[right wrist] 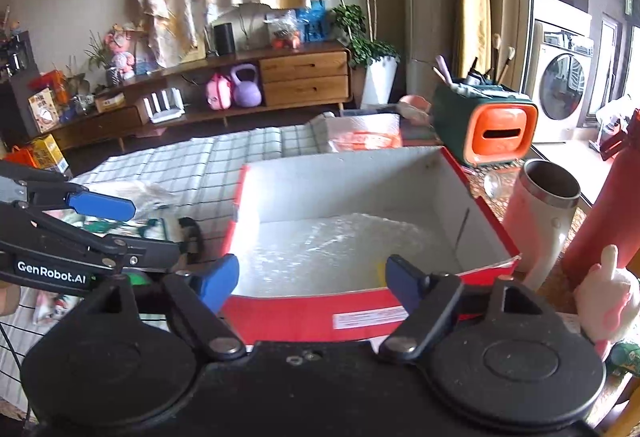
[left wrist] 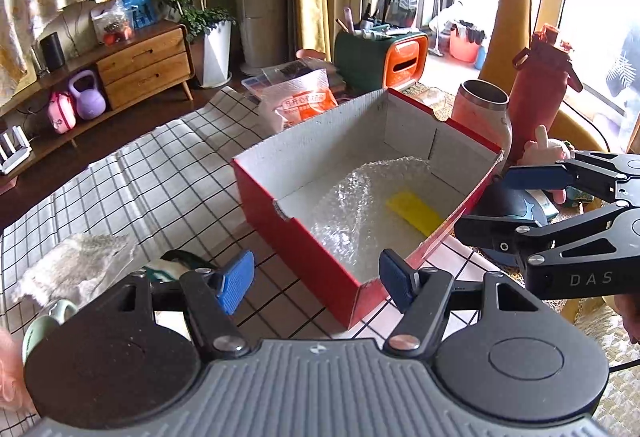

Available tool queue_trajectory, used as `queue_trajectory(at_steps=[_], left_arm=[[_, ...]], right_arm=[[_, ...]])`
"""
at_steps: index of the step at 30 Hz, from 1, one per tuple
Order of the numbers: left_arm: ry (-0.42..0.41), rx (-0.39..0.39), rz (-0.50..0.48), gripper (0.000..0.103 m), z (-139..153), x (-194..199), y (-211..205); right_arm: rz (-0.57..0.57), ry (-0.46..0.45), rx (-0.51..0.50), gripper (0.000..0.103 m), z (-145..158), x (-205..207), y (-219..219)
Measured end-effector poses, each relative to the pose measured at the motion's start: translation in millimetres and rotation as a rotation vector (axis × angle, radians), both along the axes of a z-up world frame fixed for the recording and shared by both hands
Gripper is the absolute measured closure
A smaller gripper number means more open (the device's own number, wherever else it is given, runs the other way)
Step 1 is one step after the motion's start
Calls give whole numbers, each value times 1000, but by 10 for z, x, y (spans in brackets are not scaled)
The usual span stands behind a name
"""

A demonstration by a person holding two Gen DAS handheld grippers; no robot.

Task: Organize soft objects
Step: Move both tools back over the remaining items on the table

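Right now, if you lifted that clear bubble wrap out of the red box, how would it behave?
The bubble wrap would probably flop and sag, since it already lies crumpled in the red box. It looks thin and see-through, so likely very light. Its glossy surface may slip between pads, and the yellow piece beside it could shift.

Red bottle (left wrist: 540, 93) beside steel-rimmed tumbler (left wrist: 486, 109).

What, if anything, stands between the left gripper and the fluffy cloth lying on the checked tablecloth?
Nothing visible does. The left gripper is open and empty above the tablecloth; the cloth lies uncovered just left of its fingers. The red box sits on the other side.
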State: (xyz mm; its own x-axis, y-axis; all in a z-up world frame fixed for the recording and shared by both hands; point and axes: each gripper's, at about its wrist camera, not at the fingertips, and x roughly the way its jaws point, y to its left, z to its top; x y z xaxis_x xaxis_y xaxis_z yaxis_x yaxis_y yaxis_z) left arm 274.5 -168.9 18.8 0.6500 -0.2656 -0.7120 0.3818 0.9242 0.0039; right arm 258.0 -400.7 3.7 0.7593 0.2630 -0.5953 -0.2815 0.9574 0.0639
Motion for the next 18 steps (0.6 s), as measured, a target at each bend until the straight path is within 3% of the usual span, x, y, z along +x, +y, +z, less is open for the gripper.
queue_trajectory(at_steps=[5,13,18], left_arm=[[-39,-2,46,29,55,-255,252],[-79,-28,86,28,102,-695,683],[-104,-40,121,21,125,-924,952]], right_arm=[[32,-21,22,15,55,-187,202],[98,-51,46,6,101,-447,563],[137,-71,60,3,118,-576,795]])
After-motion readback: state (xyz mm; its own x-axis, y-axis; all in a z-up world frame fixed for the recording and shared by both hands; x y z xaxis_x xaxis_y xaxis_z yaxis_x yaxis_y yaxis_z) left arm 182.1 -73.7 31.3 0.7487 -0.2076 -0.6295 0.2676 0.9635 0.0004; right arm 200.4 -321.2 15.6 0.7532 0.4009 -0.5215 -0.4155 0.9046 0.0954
